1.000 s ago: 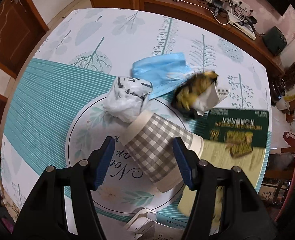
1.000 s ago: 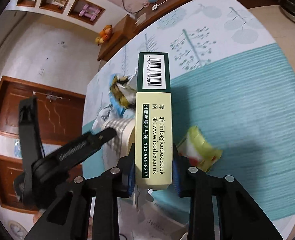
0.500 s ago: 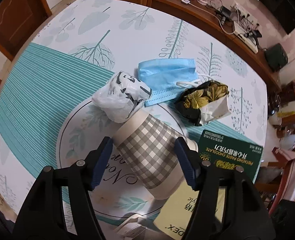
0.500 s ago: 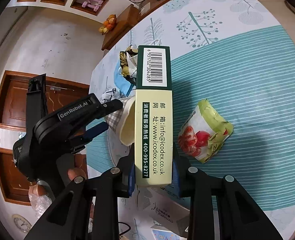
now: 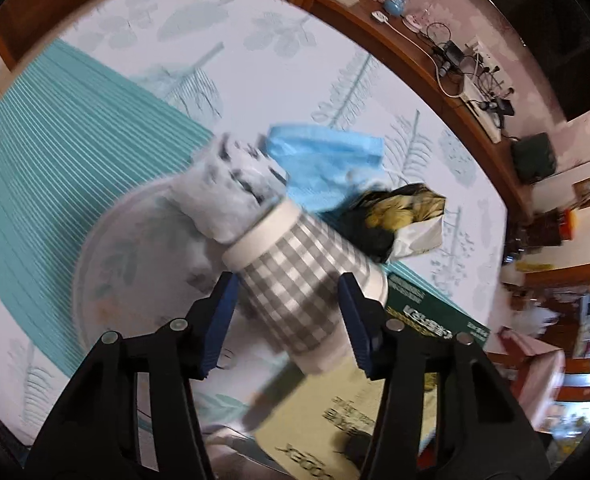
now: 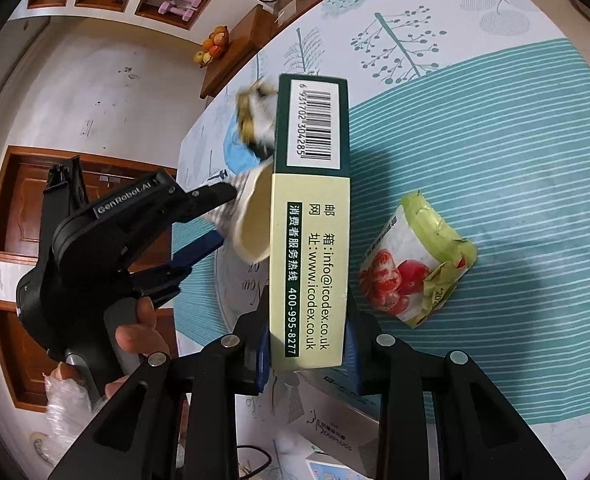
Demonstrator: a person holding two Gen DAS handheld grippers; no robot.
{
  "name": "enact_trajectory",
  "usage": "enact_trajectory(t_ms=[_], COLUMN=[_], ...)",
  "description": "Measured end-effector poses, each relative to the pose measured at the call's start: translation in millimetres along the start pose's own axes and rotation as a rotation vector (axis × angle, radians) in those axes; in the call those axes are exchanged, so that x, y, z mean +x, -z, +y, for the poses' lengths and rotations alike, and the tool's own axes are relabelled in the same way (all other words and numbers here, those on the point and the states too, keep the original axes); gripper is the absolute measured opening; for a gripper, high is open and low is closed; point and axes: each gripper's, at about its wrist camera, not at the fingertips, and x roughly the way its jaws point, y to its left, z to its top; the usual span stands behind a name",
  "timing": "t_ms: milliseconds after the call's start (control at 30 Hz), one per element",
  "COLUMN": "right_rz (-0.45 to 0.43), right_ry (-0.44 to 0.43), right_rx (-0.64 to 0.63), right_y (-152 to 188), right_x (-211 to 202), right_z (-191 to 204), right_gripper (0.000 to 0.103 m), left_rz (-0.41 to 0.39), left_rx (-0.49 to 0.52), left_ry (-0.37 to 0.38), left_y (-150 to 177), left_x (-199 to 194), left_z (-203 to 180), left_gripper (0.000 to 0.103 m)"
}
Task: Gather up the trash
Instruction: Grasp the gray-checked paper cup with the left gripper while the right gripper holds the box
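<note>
My left gripper is shut on a grey-checked paper cup, held tilted above the table. The cup's open mouth faces the right gripper. My right gripper is shut on a green and cream cardboard box, which also shows under the cup in the left wrist view. On the table lie a crumpled white plastic bag, a blue face mask, a black and gold wrapper and a squashed yoghurt cup with a green lid.
The table has a teal-striped cloth with leaf prints. A wooden sideboard with cables stands behind it. White boxes lie at the near table edge. Wooden doors are at the left.
The left gripper has lifted the checked cup and tipped it toward the right gripper. The box in the right gripper has come closer to the cup's mouth.
</note>
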Motion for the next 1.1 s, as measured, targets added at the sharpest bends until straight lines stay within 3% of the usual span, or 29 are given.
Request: enact_trajectory(t_ms=[233, 500, 533, 667, 800, 1100], right_rz=[0.013, 0.009, 0.004, -0.011, -0.034, -0.070], right_ry=[-0.003, 0.001, -0.003, -0.014, -0.029, -0.064], right_rx=[-0.007, -0.062, -0.063, -0.063, -0.047, 0.006], right_y=[0.4, 4.9, 3.9, 1.6, -3.0, -11.1], right_x=[6.1, -0.3, -1.8, -7.0, -19.1, -43.0], right_z=[5.6, 14.7, 14.6, 10.4, 3.7, -12.4], right_gripper=[0.029, 0.028, 0.028, 0.028, 0.028, 0.028], left_rz=[0.016, 0.056, 0.065, 0.047, 0.011, -0.025], left_rx=[-0.027, -0.039, -0.051, -0.030, 0.097, 0.658], left_ry=[0.038, 0.018, 0.005, -0.065, -0.134, -0.273], left_y=[3.7, -5.1, -7.7, -18.0, -26.5, -17.5], left_x=[7.3, 4.3, 4.7, -1.3, -15.8, -52.1], left_z=[1.4, -4.6, -5.8, -13.4, -33.0, -68.9], left_gripper=[0.049, 0.053, 0.058, 0.060, 0.060, 0.060])
